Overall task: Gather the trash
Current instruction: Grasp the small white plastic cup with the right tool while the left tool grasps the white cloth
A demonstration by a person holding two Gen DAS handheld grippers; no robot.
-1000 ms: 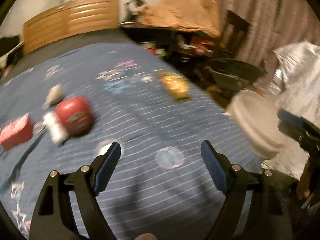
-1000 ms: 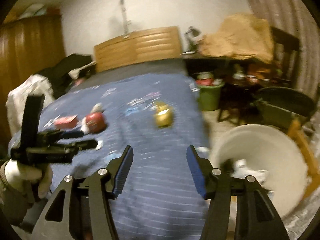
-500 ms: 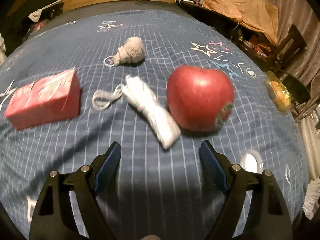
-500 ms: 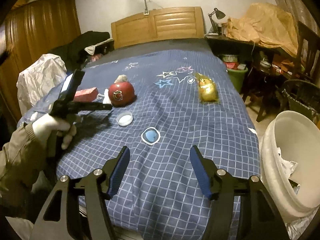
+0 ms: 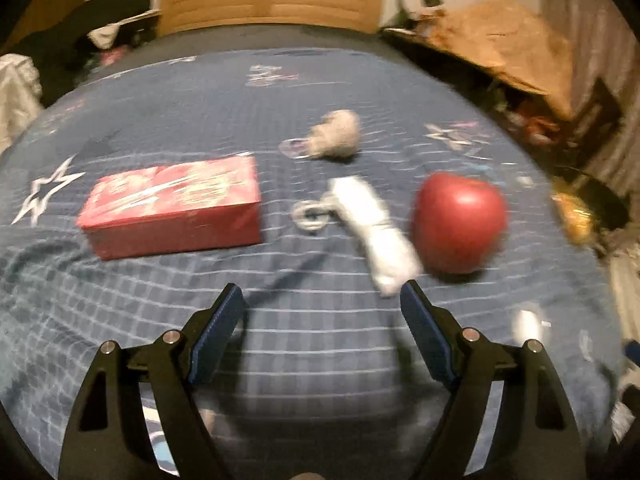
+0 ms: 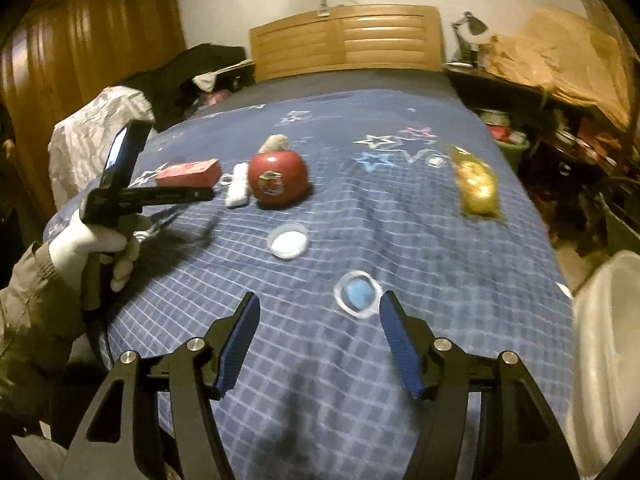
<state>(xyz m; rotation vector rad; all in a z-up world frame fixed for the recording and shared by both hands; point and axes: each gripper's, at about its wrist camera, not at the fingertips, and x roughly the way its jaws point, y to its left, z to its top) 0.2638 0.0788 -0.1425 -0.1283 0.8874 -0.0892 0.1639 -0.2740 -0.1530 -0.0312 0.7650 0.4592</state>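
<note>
Lying scattered on a bed [image 6: 400,216] covered with a blue checked spread printed with stars, several pieces of trash are seen. A red box [image 5: 172,208] with pale, blurred print lies flat at the left; its writing cannot be read. Just beside it a white crumpled wrapper [image 5: 376,232] with a small ring at one end is stretched out, nearly touching a red apple [image 5: 458,222]. A round sticker is borne on the apple in the right wrist view, but its lettering cannot be made out. A greyish wad [image 5: 336,136] is found behind them, toward the wooden headboard [image 6: 346,40]. Nearer the foot, a white lid [image 6: 288,240] and a clear cup with blue inside [image 6: 356,292] are set apart, and a yellow packet [image 6: 476,184] lies well off to the right. A white bin [image 6: 604,360] is seen at the bed's right edge.

The left gripper [image 5: 320,312] is held over the spread, jaws apart and empty. The right gripper [image 6: 318,336] is likewise held with jaws apart, nothing between them.
</note>
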